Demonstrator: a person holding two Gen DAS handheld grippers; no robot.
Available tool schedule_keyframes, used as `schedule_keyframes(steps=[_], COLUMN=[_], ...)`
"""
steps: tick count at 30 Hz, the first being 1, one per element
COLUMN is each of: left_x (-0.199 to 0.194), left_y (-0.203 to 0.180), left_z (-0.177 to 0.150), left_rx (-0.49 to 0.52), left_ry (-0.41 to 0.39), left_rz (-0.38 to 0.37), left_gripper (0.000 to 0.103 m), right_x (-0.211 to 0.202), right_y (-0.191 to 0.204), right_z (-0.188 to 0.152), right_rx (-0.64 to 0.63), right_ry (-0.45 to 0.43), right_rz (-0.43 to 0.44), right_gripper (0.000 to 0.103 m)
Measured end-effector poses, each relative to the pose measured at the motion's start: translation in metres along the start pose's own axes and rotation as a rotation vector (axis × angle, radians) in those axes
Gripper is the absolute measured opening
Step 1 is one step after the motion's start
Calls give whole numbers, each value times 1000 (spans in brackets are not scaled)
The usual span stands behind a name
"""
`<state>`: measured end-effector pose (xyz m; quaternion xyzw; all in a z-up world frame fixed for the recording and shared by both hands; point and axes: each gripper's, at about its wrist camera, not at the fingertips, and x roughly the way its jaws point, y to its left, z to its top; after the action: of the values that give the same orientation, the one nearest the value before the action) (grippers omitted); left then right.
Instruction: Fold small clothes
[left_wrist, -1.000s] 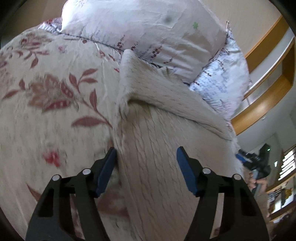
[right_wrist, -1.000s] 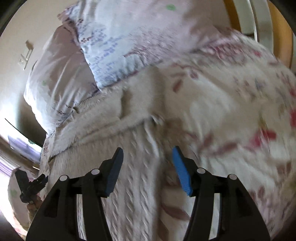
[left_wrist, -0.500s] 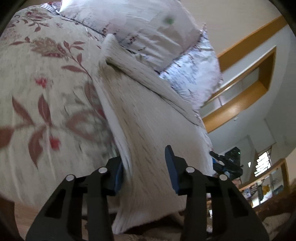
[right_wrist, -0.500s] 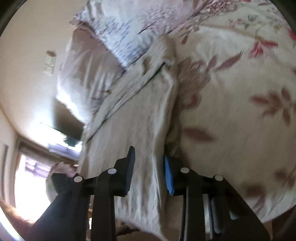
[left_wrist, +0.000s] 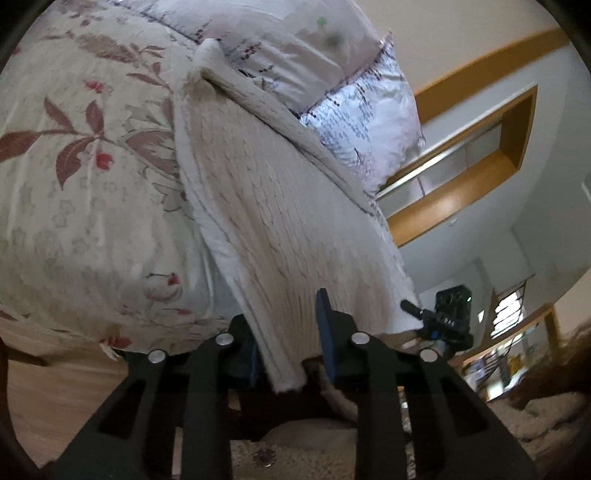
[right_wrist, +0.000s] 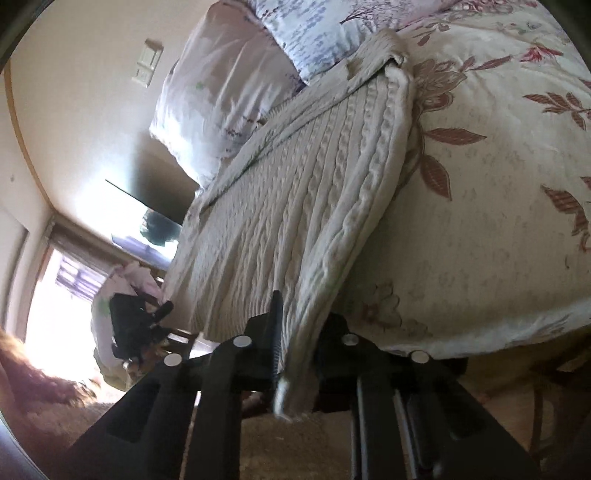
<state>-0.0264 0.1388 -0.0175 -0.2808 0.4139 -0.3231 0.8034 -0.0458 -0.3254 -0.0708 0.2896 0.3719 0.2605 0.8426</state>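
Two claws have just been closing on the cream cable-knit sweater's (left_wrist: 280, 206) hem: left claw (left_wrist: 286, 341) and right claw (right_wrist: 301, 332) each pinch a corner

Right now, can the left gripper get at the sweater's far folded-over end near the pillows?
Probably not yet. The left gripper, jaws just closing, has the sweater's near hem between them; the folded end by the pillows lies across the bed.

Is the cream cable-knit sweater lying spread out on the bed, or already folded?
Mostly spread: the sweater lies lengthwise on the floral bedspread, hem overhanging the near edge; only its far end is turned over.
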Motion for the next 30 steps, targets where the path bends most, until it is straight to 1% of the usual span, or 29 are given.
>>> schedule_keyframes(steps=[1,3,6,8,9,10,12,18,22,24,27,30], left_x=[0,0,-3,-5,-6,-8,-12,-13,-1,8,25,42], left_y=[-3,-10,-18,-23,-25,-27,-27,-35,-43,-50,-60,-65], left_z=[0,4,12,19,24,28,39,77,110,127,153,180], left_rx=[15,46,85,113,131,137,138,178,222,273,344,380], left_ry=[0,-11,-45,-69,-91,-106,-139,-247,-274,-291,-309,-320], left_rz=[12,29,53,91,124,140,169,332,417,474,550,599], left_gripper=[13,8,7,6,6,6,6,6,5,5,5,5], right_x=[-1,-5,-14,-19,-22,-24,-27,-22,-10,-4,15,34], right_y=[3,9,22,33,38,40,48,70,85,88,95,99], right_z=[1,2,8,13,16,18,24,40,68,81,108,131], right_rx=[-18,-56,-131,-192,-222,-242,-295,-454,-535,-560,-605,-646], right_ry=[-11,-51,-139,-207,-241,-263,-322,-443,-481,-492,-488,-468], right_rz=[-12,-26,-55,-92,-115,-134,-203,-396,-496,-531,-614,-687], right_gripper=[9,8,8,8,8,8,8,8,8,8,8,8])
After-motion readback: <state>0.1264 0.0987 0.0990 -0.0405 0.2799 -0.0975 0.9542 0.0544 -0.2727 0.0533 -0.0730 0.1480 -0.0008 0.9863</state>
